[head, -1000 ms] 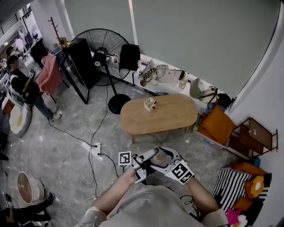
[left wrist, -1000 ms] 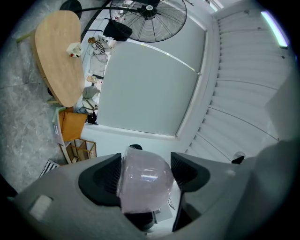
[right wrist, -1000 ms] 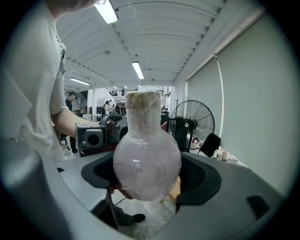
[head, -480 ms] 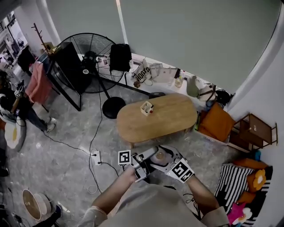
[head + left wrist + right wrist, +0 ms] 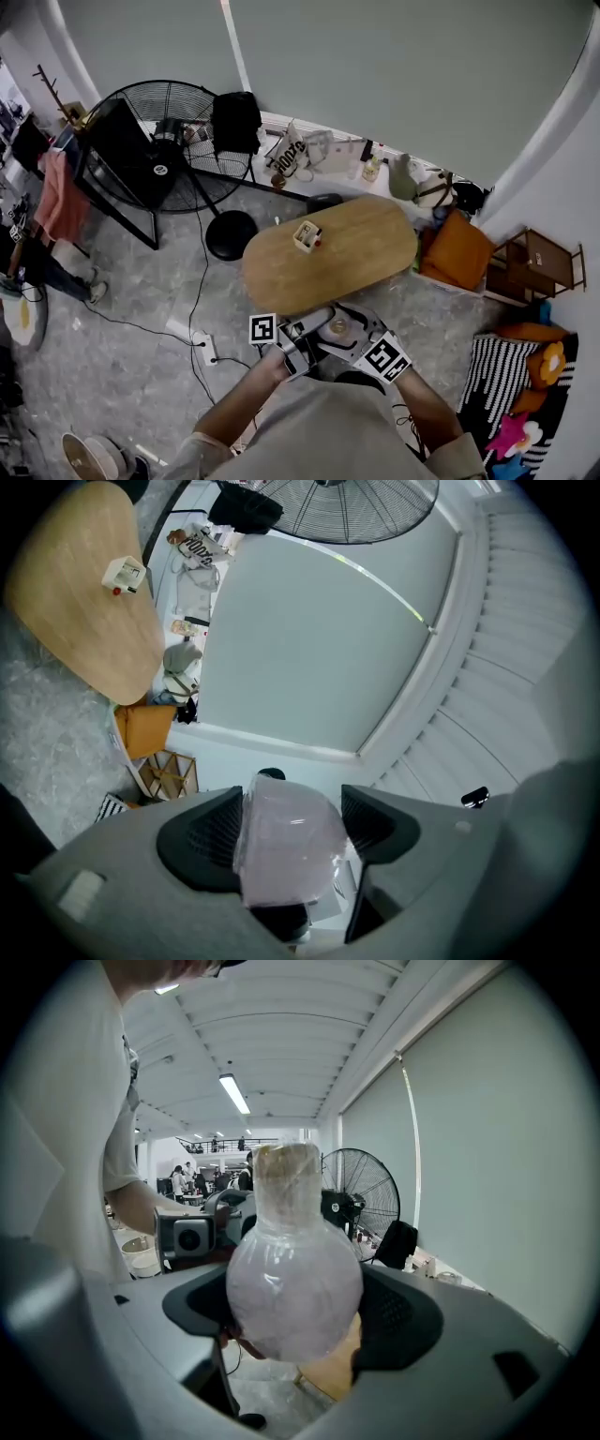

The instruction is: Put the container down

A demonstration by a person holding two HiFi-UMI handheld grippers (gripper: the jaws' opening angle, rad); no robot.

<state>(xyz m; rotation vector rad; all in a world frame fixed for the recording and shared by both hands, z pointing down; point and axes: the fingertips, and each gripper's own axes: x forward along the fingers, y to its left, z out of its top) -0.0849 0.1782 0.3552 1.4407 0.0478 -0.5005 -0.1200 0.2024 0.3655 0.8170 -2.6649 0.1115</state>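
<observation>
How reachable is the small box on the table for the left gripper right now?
Probably not reachable: the left gripper is shut on the container, which the right gripper also clamps, and the box sits across the table.

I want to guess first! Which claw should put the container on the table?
Probably right: the right claw clamps the container by its wide body, table just beyond. The left claw grips it too.

A small box (image 5: 307,235) sits on the oval table (image 5: 366,248), toward its left end. Left of the table stands a pedestal fan (image 5: 183,108), behind the table bags (image 5: 291,155), right of it a cushion (image 5: 459,251), before it the container (image 5: 337,328)
</observation>
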